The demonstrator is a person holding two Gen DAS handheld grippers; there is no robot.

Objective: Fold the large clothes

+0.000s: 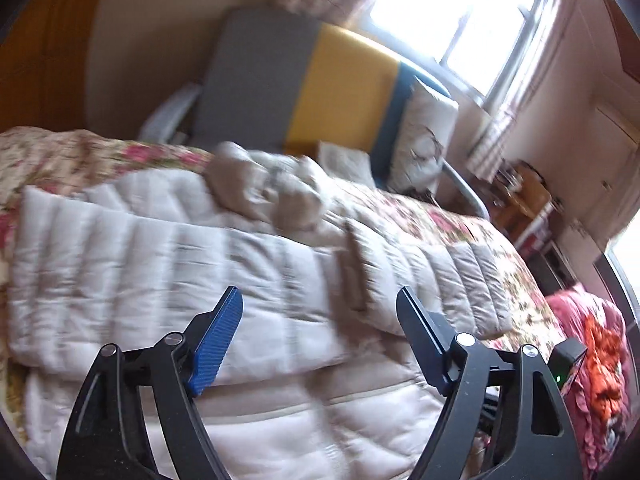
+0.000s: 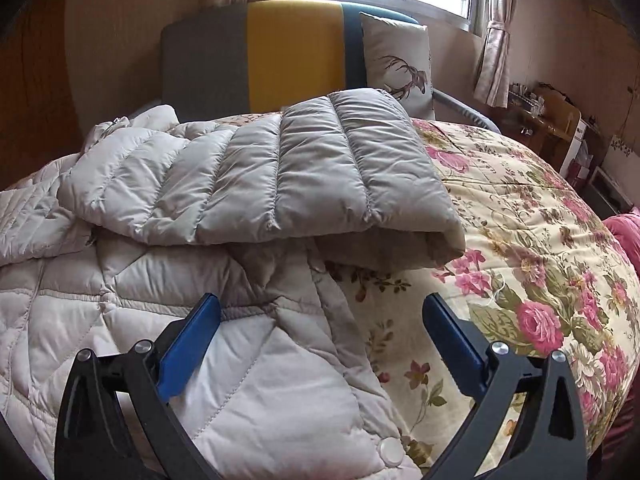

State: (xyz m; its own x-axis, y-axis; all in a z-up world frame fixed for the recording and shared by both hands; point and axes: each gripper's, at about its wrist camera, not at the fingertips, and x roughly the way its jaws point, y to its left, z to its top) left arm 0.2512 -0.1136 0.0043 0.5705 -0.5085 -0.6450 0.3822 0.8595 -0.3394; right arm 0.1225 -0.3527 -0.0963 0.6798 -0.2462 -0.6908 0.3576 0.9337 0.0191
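A large beige quilted down coat (image 2: 120,320) lies spread on the bed; it also shows in the blurred left wrist view (image 1: 200,260). One padded sleeve (image 2: 280,172) is folded across the coat's body, its cuff end toward the right. A bunched hood or collar (image 1: 264,184) lies at the far side. My left gripper (image 1: 320,300) is open and empty, just above the folded sleeve. My right gripper (image 2: 320,308) is open and empty, over the coat's front edge near a white snap button (image 2: 390,451).
The bed has a floral bedspread (image 2: 520,240). A grey, yellow and blue headboard (image 2: 280,52) and a deer-print pillow (image 2: 400,60) stand at the far end. A wooden side table (image 2: 548,116) with clutter is at the right. A red-orange blanket (image 1: 600,340) lies at the bed's right side.
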